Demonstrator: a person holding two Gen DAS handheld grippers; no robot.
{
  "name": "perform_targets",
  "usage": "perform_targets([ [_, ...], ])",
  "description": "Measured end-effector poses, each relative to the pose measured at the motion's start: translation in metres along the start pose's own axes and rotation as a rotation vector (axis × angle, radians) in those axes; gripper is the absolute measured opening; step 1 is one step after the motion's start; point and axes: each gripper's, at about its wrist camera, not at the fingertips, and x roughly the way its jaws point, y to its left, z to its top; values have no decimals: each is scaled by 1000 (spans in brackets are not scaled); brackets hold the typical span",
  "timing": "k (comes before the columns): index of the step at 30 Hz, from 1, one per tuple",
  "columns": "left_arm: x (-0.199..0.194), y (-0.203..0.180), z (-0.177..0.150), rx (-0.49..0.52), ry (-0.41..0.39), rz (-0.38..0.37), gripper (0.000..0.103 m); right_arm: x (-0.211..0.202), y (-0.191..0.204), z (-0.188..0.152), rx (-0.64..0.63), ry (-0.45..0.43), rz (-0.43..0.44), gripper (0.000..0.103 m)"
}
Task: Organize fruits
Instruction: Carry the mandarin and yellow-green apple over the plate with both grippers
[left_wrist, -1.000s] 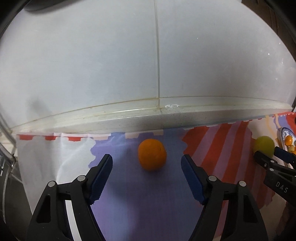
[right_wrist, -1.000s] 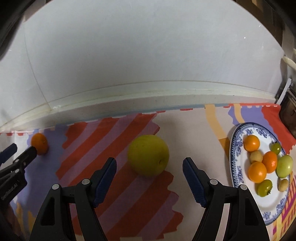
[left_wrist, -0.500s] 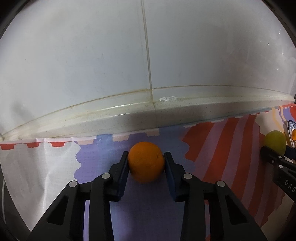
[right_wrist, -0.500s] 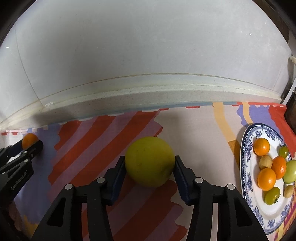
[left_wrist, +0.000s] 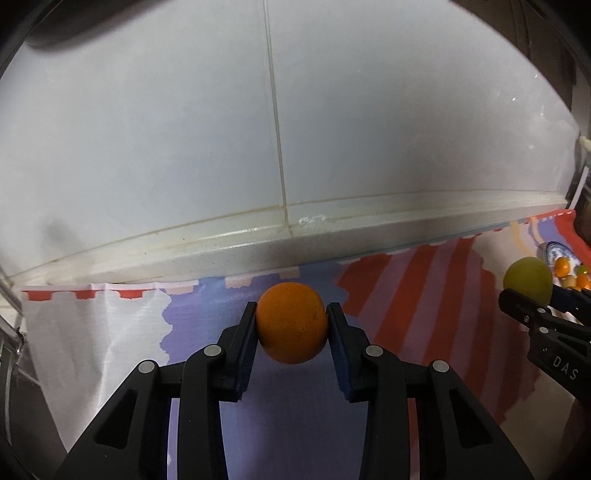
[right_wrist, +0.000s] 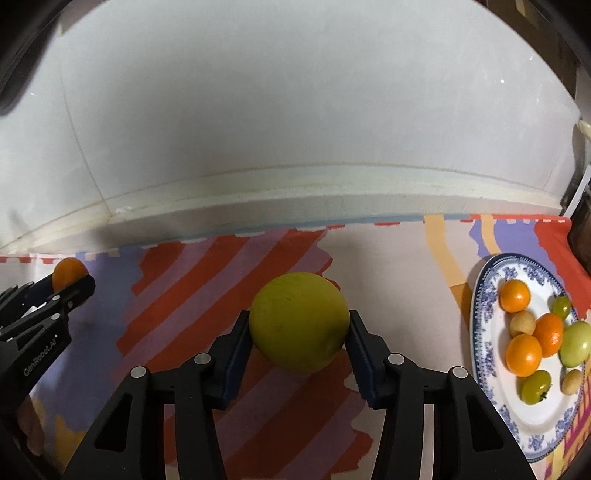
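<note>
Gripping an orange (left_wrist: 291, 322) over the patterned tabletop (left_wrist: 280, 424), the left hand-held gripper (left_wrist: 291, 334) is clamped tight, the right hand-held gripper (right_wrist: 298, 334) pinches a yellow-green fruit (right_wrist: 299, 321), and next both likely carry rightward to the plate (right_wrist: 491, 373).

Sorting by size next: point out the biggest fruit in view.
The yellow-green citrus, clamped in the right hand-held gripper, is the biggest. It outsizes the orange in the left hand-held gripper and every fruit on the blue-rimmed plate.

The left hand-held gripper (left_wrist: 291, 325) clamps an orange (left_wrist: 291, 326) above the patterned cloth (left_wrist: 413, 295).
</note>
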Motion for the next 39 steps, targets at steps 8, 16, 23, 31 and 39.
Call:
perform_targets([
  [8,-65,12,2,-3,-80,-28,36,-53,0,6,-6,-80,30,50],
  [16,-116,-2,13,9,-154,-59,36,-101,-7,8,-6,-159,59,50],
  [23,-150,-22,5,31,-201,-95,36,-147,-15,-4,-7,-216,69,50],
  [31,-185,-42,-5,42,-235,-124,36,-177,-32,-18,-8,-252,70,50],
  [39,-206,-74,-15,69,-247,-167,36,-205,-57,-32,-3,-282,69,50],
])
